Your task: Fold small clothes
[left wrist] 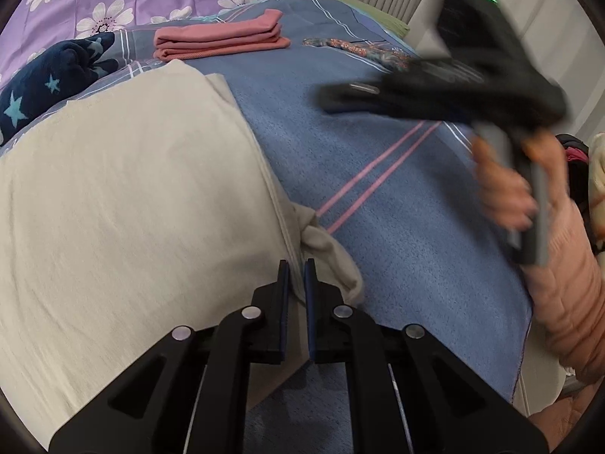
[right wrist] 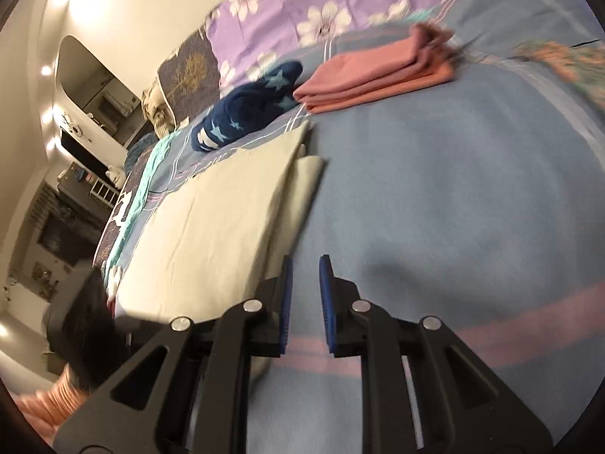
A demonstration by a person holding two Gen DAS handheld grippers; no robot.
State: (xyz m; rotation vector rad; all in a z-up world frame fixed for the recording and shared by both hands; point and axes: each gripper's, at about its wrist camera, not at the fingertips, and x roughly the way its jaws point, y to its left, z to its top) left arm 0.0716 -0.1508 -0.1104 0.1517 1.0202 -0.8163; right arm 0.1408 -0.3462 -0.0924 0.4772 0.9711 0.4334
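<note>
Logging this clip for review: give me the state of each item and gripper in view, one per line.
cream garment: spread flat, partly folded, edge pinched by the left gripper.
pink garment: folded, neat stack.
navy star garment: crumpled, unfolded.
left gripper: jaws shut on the cream garment's edge.
right gripper: jaws slightly apart, nothing between them, above the blue blanket.

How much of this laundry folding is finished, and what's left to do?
One piece looks done: the pink garment lies folded in a neat stack on the blue blanket. The cream garment is in hand: partly folded, with the left claw pinching its edge, while the right claw hangs empty above the blanket. The navy star-print piece sits crumpled, apparently still to fold.
</note>
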